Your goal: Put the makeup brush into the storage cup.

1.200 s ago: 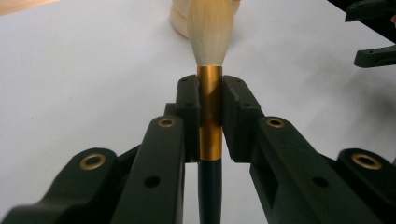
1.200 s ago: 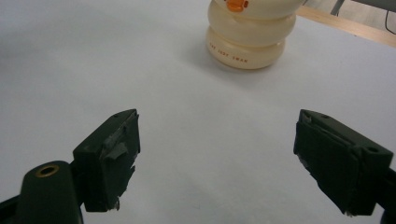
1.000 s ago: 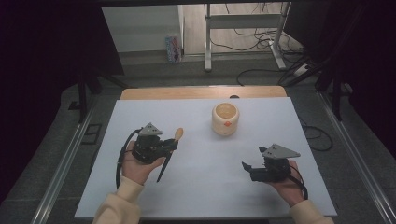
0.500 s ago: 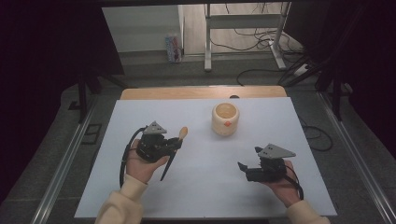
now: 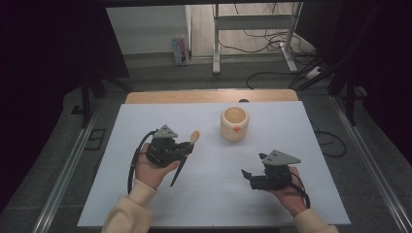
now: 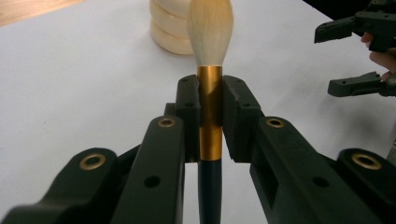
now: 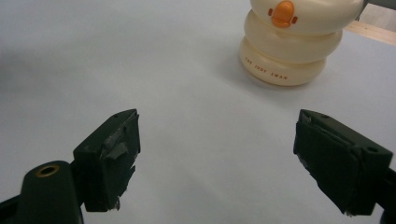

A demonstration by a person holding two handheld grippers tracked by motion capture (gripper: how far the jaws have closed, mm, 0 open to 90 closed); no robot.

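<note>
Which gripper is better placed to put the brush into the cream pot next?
Left, probably. The left gripper is already shut on the brush, bristles toward the cream pot. The right gripper is open and holds nothing.

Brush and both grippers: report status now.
Left gripper shut on brush at its gold ferrule. Right gripper open, holding nothing. Cream holder upright beyond the brush tip; white table between them bare.
</note>
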